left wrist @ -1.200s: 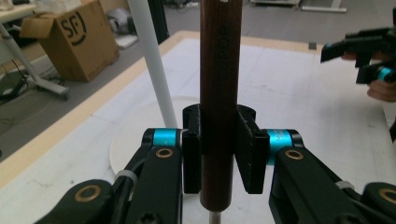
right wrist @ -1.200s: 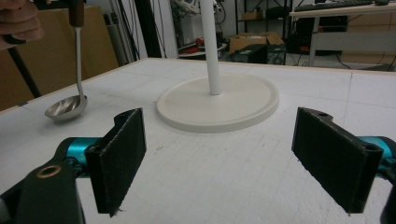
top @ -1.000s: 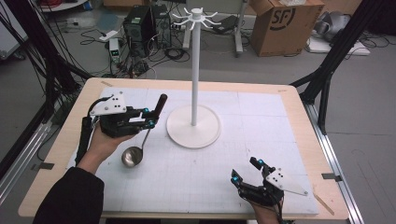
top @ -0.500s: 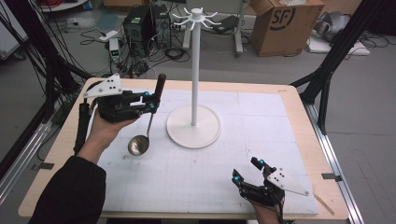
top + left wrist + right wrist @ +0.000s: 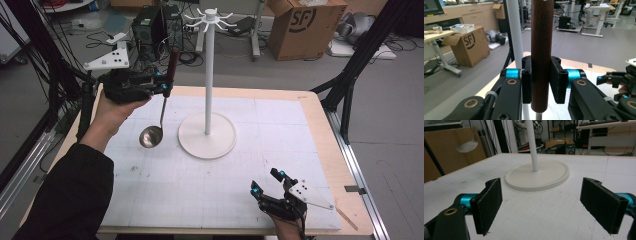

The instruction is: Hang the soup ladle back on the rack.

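Bench with white mat; white rack stand at centre-far, round base flat on the mat, hook crown on top of the pole. No containers on the bench. Left gripper raised over the far-left corner, hand under it, fingers clamped on the ladle at its dark wooden handle — ladle hangs upright, bowl down, in the air just left of the stand base. Right gripper low at the near-right edge — fingers wide apart, holding nothing, aimed at the stand.
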`<act>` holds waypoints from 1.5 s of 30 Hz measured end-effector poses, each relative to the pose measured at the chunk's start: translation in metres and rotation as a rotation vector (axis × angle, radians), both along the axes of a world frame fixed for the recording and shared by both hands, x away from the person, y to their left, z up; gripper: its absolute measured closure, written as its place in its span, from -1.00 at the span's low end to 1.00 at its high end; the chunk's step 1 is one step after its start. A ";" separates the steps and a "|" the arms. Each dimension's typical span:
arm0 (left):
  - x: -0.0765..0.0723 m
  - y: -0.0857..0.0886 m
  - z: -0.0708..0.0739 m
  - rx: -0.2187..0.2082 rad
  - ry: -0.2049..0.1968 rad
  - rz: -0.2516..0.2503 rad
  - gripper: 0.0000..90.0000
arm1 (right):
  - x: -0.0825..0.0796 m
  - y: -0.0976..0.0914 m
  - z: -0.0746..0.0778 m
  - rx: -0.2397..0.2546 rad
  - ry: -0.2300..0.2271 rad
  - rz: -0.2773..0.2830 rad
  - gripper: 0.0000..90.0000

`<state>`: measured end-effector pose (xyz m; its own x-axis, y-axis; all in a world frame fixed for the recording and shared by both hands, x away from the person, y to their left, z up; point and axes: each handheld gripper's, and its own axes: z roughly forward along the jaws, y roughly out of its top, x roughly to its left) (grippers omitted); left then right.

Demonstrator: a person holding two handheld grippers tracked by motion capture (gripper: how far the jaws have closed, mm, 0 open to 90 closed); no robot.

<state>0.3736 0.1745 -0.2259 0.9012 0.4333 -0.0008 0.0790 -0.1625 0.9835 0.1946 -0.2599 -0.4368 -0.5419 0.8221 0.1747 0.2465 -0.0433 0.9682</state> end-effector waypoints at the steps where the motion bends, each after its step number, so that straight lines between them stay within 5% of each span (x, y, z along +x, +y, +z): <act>1: 0.002 0.000 0.002 -0.001 -0.002 -0.003 0.65 | 0.000 0.000 0.000 0.000 0.000 0.000 -0.63; 22: 0.034 -0.003 0.041 -0.038 0.017 -0.062 0.65 | 0.003 -0.003 -0.001 0.015 0.008 -0.004 -0.63; 37: 0.054 -0.009 0.042 -0.005 0.052 -0.090 0.65 | 0.003 -0.005 -0.001 0.015 0.002 -0.017 -0.63; 45: 0.058 -0.010 0.041 -0.029 0.050 -0.098 0.65 | 0.003 -0.005 -0.001 0.016 0.004 -0.014 -0.63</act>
<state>0.4320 0.1646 -0.1845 0.9379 0.3420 -0.0577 0.1128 -0.1434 0.9832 0.1971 -0.2648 -0.4379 -0.5297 0.8266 0.1901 0.2496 -0.0623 0.9663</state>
